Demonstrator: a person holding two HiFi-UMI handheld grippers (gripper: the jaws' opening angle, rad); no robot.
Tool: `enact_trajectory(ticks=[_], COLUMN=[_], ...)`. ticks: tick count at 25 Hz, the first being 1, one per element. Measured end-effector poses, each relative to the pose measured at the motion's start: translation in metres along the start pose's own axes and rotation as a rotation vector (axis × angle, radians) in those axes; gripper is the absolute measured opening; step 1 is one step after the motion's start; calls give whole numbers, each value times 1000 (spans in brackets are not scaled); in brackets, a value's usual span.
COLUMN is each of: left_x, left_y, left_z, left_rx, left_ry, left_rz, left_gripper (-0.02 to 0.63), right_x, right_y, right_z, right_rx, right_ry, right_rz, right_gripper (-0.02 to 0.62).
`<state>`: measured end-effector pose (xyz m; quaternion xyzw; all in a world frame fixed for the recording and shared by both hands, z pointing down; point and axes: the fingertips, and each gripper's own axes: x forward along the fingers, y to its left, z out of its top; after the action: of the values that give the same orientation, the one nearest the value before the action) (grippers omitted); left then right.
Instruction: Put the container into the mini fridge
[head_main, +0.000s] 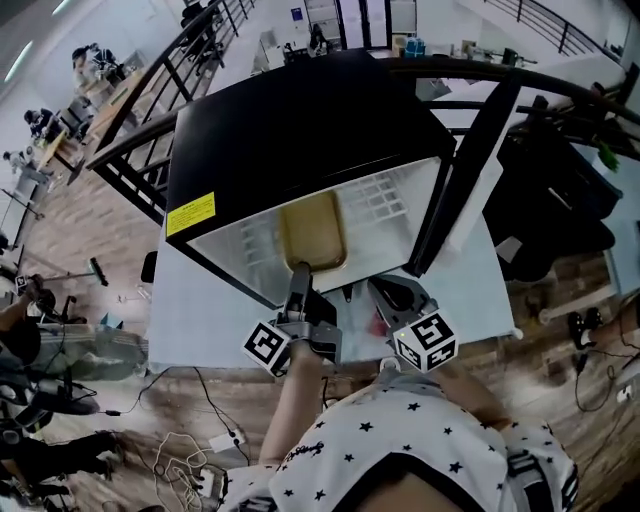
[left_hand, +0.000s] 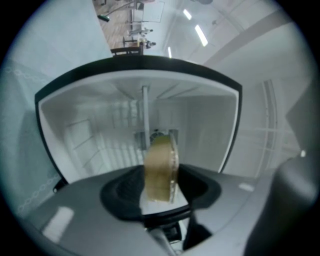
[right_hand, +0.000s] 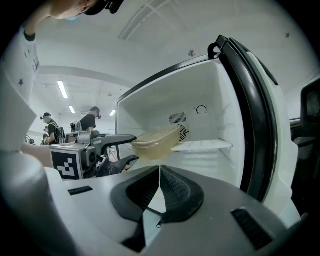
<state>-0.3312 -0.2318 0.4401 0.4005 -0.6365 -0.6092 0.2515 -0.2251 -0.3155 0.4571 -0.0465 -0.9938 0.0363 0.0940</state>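
Observation:
A black mini fridge (head_main: 300, 130) stands open on a white table, its door (head_main: 470, 170) swung out to the right. My left gripper (head_main: 300, 272) is shut on the near edge of a translucent yellowish container (head_main: 312, 232) and holds it level in the fridge's mouth. In the left gripper view the container (left_hand: 160, 165) stands edge-on between the jaws, with the white interior behind it. In the right gripper view the container (right_hand: 156, 142) hangs in front of the inner shelf (right_hand: 202, 146). To the container's right, my right gripper (right_hand: 160, 171) is shut with nothing in it.
The white table (head_main: 190, 320) ends just in front of the person. Cables (head_main: 185, 455) lie on the wooden floor below. A black railing (head_main: 150, 110) runs behind the fridge, dark equipment (head_main: 560, 210) stands at the right, and people (right_hand: 90, 120) are at desks far left.

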Motion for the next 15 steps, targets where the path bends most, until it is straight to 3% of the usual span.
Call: enact_trajectory(ticks=[15], left_x=[13], left_y=[-2], left_z=[14], left_rx=[-24], left_ry=[-150], left_rz=[26], left_gripper=[210], right_x=[13], right_y=[4], right_z=[-4], right_rx=[-41], right_ry=[35], right_rz=[197], right_gripper=[21])
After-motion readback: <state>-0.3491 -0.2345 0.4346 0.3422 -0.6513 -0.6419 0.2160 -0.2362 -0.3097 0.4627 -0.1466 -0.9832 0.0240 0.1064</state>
